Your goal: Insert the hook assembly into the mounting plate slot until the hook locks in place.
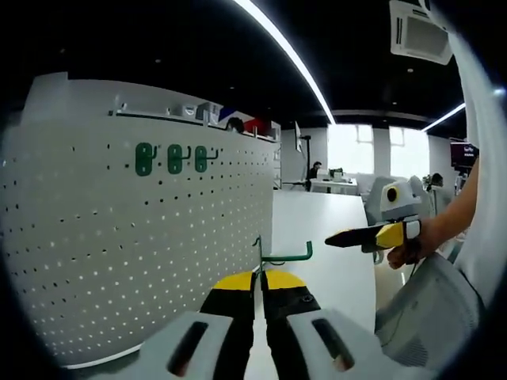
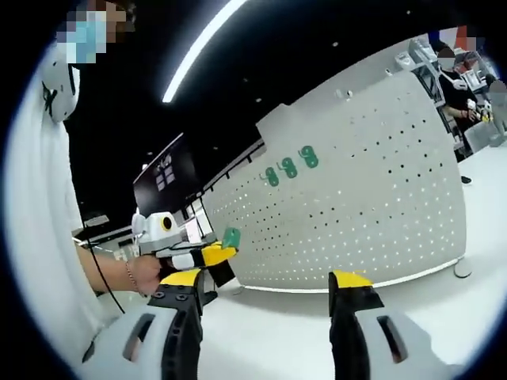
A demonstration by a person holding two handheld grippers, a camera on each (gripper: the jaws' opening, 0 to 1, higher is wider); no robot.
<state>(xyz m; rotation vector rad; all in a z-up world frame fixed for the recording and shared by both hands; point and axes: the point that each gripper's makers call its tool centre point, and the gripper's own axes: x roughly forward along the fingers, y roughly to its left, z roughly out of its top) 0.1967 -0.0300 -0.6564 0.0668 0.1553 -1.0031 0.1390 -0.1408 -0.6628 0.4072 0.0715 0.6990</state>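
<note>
A white pegboard (image 1: 119,253) stands upright on the white table (image 1: 325,237), with three green hook plates (image 1: 174,158) mounted side by side near its top. My left gripper (image 1: 260,279) is shut on a green wire hook (image 1: 285,257), held a short way off the board's right edge. In the right gripper view the left gripper (image 2: 220,253) shows with the hook's green plate (image 2: 230,237) at its tip, in front of the pegboard (image 2: 372,198). My right gripper (image 2: 265,279) is open and holds nothing. It also appears to the right of the hook (image 1: 360,236).
A person in a white shirt (image 2: 40,237) stands close on the left, a hand (image 2: 146,275) on the left gripper. A grey chair back (image 1: 432,309) sits low on the right. The pegboard's round foot (image 2: 462,269) rests on the table. Desks and people are far behind.
</note>
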